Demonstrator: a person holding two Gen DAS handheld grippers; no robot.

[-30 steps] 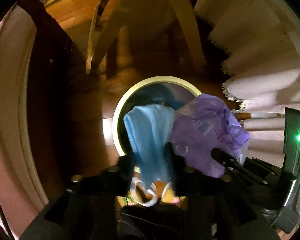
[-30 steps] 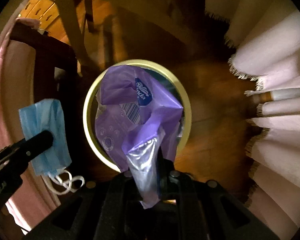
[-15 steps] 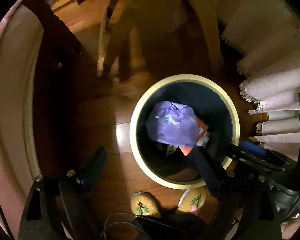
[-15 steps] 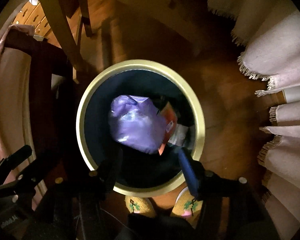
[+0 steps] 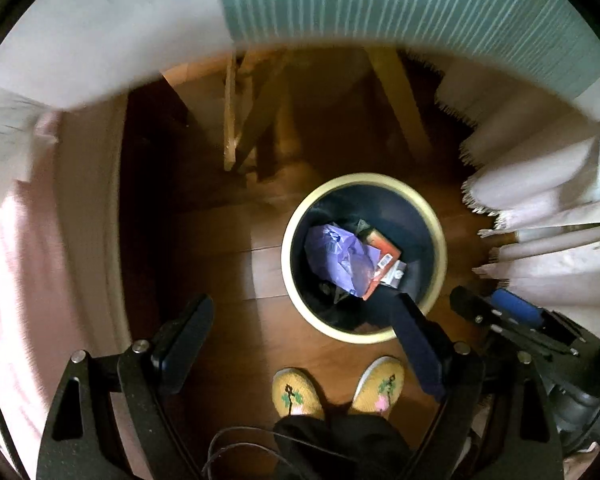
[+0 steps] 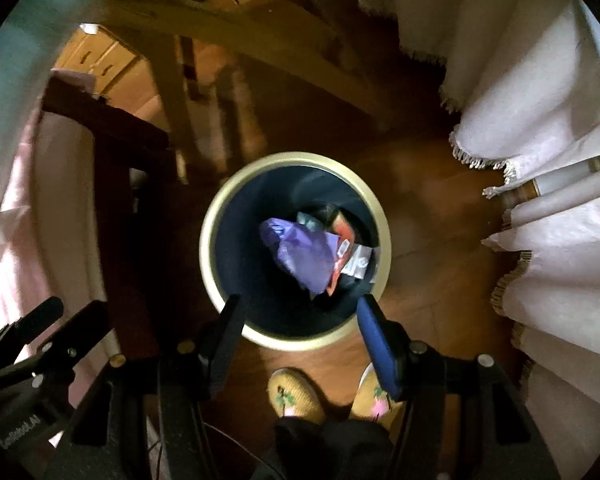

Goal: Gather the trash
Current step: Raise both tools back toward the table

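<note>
A round bin with a pale yellow rim [image 5: 440, 248] [image 6: 208, 256] stands on the wooden floor below both grippers. Inside lie a crumpled purple plastic wrapper [image 5: 340, 260] [image 6: 304, 256], an orange packet [image 5: 384, 256] [image 6: 342, 236] and other scraps. The blue face mask is not visible. My left gripper [image 5: 304, 320] is open and empty, high above the bin's near-left side. My right gripper [image 6: 298, 320] is open and empty above the bin's near rim. The right gripper also shows in the left wrist view [image 5: 500, 312].
The person's yellow slippers [image 5: 296, 396] [image 6: 296, 396] stand just in front of the bin. A white fringed tablecloth [image 5: 540, 184] [image 6: 540, 120] hangs at the right. Wooden table legs [image 5: 392, 96] rise behind the bin. A pink-covered chair [image 6: 60, 200] stands at left.
One second ago each gripper held trash over the bin: left the blue mask, right the purple wrapper. Both opened and dropped it. Both have since risen away from the bin.
</note>
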